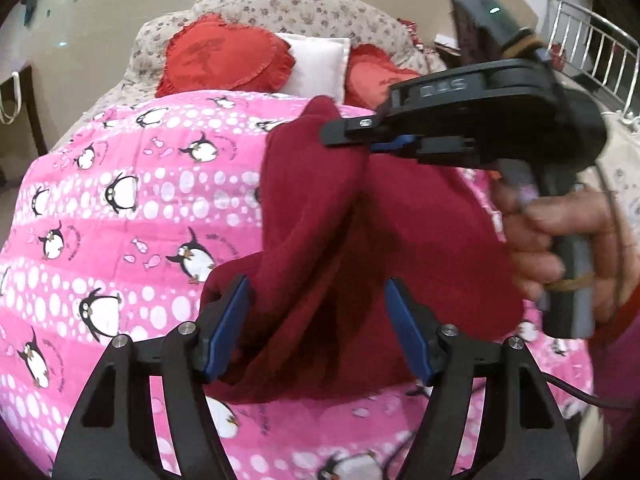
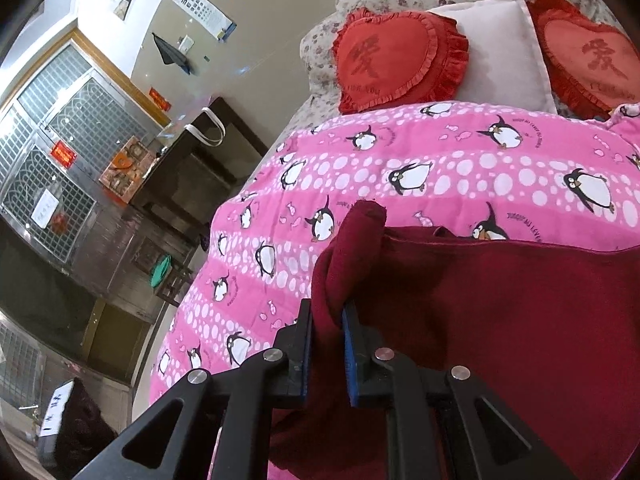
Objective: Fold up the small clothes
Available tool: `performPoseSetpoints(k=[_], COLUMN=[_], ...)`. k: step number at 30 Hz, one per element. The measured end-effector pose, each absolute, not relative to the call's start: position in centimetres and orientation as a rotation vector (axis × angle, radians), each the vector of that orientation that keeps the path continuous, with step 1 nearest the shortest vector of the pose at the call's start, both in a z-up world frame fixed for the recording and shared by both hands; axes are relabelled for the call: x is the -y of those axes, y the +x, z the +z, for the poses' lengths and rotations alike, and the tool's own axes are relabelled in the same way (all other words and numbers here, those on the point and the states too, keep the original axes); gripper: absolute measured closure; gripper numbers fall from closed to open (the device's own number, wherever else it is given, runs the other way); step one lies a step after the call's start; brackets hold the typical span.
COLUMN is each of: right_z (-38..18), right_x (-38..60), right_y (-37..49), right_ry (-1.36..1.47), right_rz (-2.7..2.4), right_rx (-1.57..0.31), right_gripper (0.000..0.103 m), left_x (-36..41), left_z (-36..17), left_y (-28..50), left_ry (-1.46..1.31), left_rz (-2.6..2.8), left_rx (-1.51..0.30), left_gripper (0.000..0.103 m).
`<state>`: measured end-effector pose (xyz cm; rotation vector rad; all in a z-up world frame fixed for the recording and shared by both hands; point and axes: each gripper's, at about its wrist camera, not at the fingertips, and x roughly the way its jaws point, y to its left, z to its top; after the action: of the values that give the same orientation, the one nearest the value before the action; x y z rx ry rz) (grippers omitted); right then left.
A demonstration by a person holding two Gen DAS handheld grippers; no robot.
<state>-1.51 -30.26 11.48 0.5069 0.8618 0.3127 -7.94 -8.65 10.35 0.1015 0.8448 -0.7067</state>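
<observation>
A dark red garment (image 1: 320, 248) hangs bunched above a pink penguin-print blanket (image 1: 120, 208) on a bed. My left gripper (image 1: 318, 300) is open, its blue pads (image 1: 230, 320) wide apart on either side of the hanging cloth. My right gripper (image 1: 360, 136) comes in from the right in the left wrist view, shut on an upper fold of the garment and holding it up. In the right wrist view the right gripper (image 2: 326, 316) pinches a bunch of the red garment (image 2: 500, 320), which spreads to the right over the blanket (image 2: 400, 160).
Two red heart cushions (image 1: 224, 56) (image 2: 400, 52) and a white pillow (image 1: 318, 64) lie at the bed's head. A dark bedside cabinet (image 2: 192, 172) and a metal-grille door (image 2: 52, 128) stand left of the bed. A metal railing (image 1: 592, 52) is at the right.
</observation>
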Motion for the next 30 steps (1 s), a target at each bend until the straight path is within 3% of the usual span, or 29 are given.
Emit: performPoseSetpoints(k=[6,11,15,18,24,26,27,28,30], right_z=[11.1,11.4,11.1,11.1,10.8,10.5,10.4,10.4,10.4], right_x=[30.3,31.1,32.4,32.9,33.2,32.9,32.5,31.8,30.1], right_y=[-1.2,-1.6,-1.7,-1.7,-1.5,-1.2,-1.0,-0.8,-0.2], right_ry=[0.508,0.513,0.552,0.56,0.602,0.629,0.628,0.614,0.586], right_rz=[0.316,0.312,0.304,0.292,0.302,0.31,0.312,0.308,0.313], right_rx=[-0.872,-0.857,-0.845,-0.839,-0.843,-0.857,-0.861,-0.866,-0.866], right_gripper=[0.091,0.091,0.093,0.097,0.096,0.09,0.079,0.06,0.042], left_x=[9.4,7.4,6.9,7.2,6.8,5.7,5.2,4.7,4.0], left_z=[8.8,11.1,10.2,9.1,6.6,6.2,6.2,6.1,5.8], left_y=[-5.2,-5.2,-3.8,-3.3,-1.9,-1.3,-1.2,-1.1,-1.0], left_ry=[0.108,0.067,0.038,0.058,0.031,-0.034,-0.062,-0.088,-0.125], left_rz=[-0.636,-0.688,-0.73,-0.761,-0.731,-0.728,-0.726,-0.725,-0.725], left_rx=[-0.868,-0.811,-0.88,-0.91,-1.002,-1.017,-1.02,-1.024,-1.03], left_gripper=[0.033,0.033,0.025,0.025,0.025,0.025,0.025,0.025,0.025])
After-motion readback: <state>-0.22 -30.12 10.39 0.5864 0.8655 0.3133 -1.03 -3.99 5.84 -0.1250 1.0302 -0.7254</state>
